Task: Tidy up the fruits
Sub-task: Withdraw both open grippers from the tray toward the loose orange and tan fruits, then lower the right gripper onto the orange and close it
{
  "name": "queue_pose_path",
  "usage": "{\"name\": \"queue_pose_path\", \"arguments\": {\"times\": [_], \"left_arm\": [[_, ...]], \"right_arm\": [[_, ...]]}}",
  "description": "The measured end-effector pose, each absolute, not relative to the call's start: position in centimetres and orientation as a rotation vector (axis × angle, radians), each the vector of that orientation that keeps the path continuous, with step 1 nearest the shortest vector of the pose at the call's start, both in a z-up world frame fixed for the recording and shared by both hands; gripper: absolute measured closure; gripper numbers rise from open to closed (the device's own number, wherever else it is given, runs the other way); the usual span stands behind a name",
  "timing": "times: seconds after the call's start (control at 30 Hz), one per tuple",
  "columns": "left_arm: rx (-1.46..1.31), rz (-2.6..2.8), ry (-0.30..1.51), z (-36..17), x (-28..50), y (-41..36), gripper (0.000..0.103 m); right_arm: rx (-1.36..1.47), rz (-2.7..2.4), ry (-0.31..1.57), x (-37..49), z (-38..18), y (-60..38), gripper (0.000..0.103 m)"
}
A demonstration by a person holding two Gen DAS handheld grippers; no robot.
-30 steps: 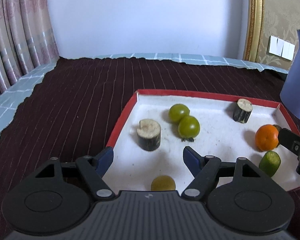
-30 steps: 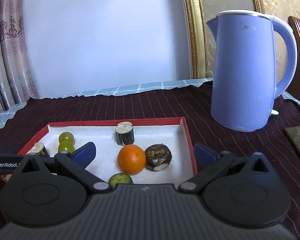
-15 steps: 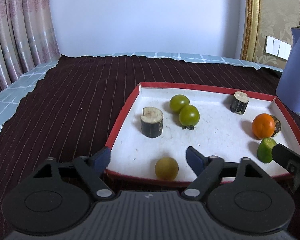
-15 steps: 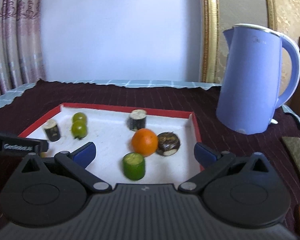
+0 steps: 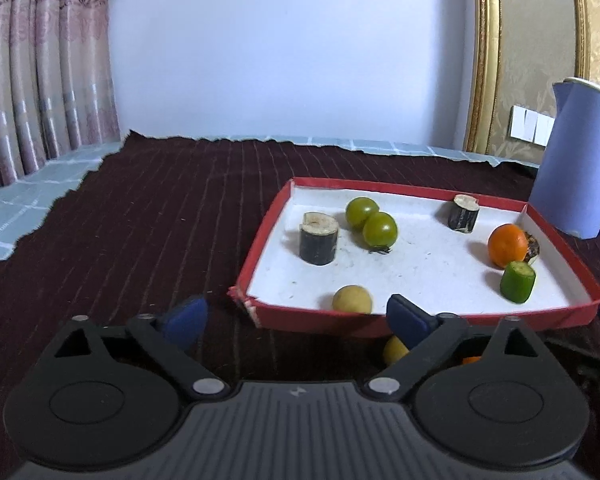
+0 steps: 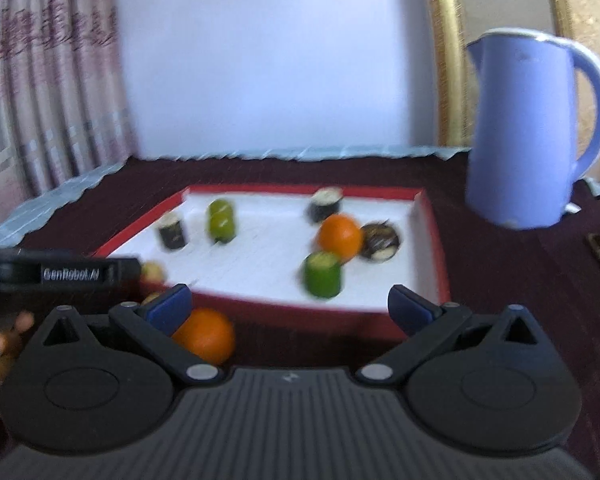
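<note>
Sitting in the tray (image 5: 548, 322): two green tomatoes (image 5: 379, 230), two cane pieces (image 5: 318, 238), one orange (image 5: 507, 245); left gripper (image 5: 296, 316) and right gripper (image 6: 290, 307) both gaping, holding nothing.

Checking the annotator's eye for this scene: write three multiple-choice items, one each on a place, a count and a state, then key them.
1. The orange outside the tray lies:
A. before its near wall
B. behind the kettle
C. on the curtain side

2. Round green fruits in the tray:
A. one
B. two
C. four

3. The left gripper is:
A. shut on a fruit
B. open, holding nothing
C. out of view

A: the right view shows it on the dark cloth before the red wall.
B: a touching pair.
B: its jaws stand apart, nothing between.
</note>
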State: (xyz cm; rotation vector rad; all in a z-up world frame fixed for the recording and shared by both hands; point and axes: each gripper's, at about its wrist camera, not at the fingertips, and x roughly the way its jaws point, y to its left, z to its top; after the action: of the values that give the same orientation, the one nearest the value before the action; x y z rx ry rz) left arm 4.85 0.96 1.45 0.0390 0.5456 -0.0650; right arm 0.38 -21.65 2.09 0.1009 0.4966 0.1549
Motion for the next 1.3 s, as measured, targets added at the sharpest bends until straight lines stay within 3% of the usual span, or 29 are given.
{"name": "queue_pose_path", "arguments": {"times": [0.33, 0.43, 0.5, 0.6, 0.63, 0.67, 0.73, 1.3], "left_arm": [[0.084, 0.005, 0.537, 0.0, 4.3, 1.9, 0.005], [0.057, 0.046, 0.535, -0.2, 4.1, 2.3, 0.005], [0.049, 0.029, 0.540, -0.2, 4.0, 2.5, 0.005], [0.048, 0.016, 0.551, -0.3, 4.1, 2.5, 0.005], [0.046, 0.014, 0.557, -0.4, 4.2, 2.5, 0.005], [0.043, 0.012, 0.563, -0.4, 4.2, 2.5, 0.005], [0.038, 0.010, 0.571, -0.4, 4.4, 2.5, 0.005], [0.145, -0.205, 0.597, 0.3, 4.4, -2.4, 0.005]], "right_arm": [[0.007, 0.216, 0.526, 0.1, 1.3, -18.3, 0.002], [-0.028, 0.232, 0.552, 0.6, 1.2, -17.6, 0.015], [-0.026, 0.256, 0.570, 1.1, 1.1, -17.3, 0.017], [-0.018, 0.289, 0.617, 2.3, 0.6, -16.9, 0.032], [-0.016, 0.297, 0.631, 2.6, 0.4, -16.7, 0.038], [-0.024, 0.299, 0.644, 2.9, 0.2, -16.5, 0.051], [-0.053, 0.292, 0.638, 3.0, 0.1, -16.1, 0.063], [0.062, 0.132, 0.603, 1.2, 0.0, -23.9, 0.064]]}}
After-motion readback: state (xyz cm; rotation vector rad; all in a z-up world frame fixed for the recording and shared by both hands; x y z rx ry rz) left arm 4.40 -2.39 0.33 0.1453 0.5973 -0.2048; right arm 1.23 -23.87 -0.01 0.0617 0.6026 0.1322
